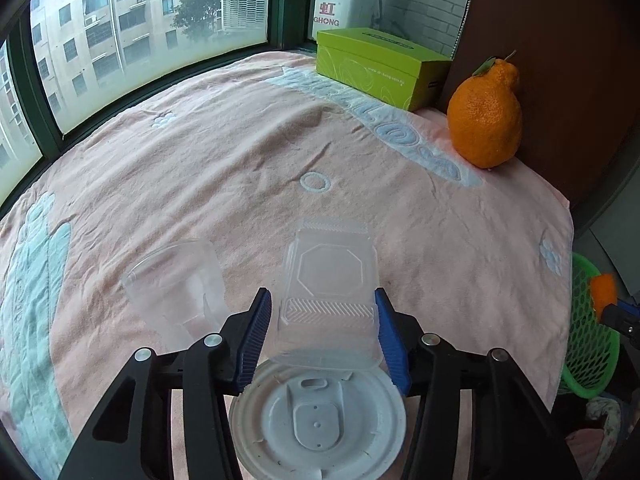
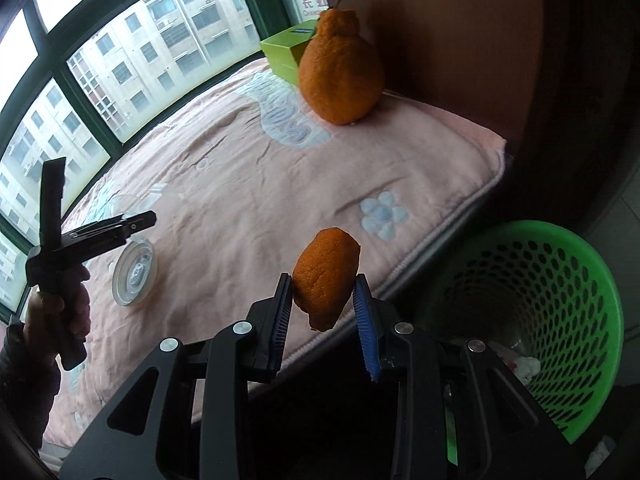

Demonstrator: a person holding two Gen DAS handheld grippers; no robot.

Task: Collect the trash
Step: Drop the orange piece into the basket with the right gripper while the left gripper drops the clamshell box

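A: Where did the trash sit, taking the pink blanket (image 1: 240, 152) as the mark?

B: A clear plastic clamshell box (image 1: 330, 292) lay on the blanket near its front edge, with a white cup lid (image 1: 318, 420) just in front of it, the box's near rim overlapping the lid. A clear plastic cup (image 1: 176, 280) lay tipped on its side on the blanket, just left of the box.

A: And the left gripper (image 1: 324, 316)?

B: Its blue pads stood on either side of the box. The right pad looked to be at the box's edge, the left one a little apart from it. I could not tell whether they pressed on it.

A: The right gripper (image 2: 322, 300)?

B: Clamped on a piece of orange peel (image 2: 326, 278), held in the air just off the blanket's front edge. The green mesh basket (image 2: 560, 264) stood on the floor beside that same edge, with some white scraps in its bottom.

A: Anything else on the blanket?

B: A whole orange (image 1: 486, 116) at the far right corner, and a green box (image 1: 380, 66) behind it by the window (image 1: 140, 20).
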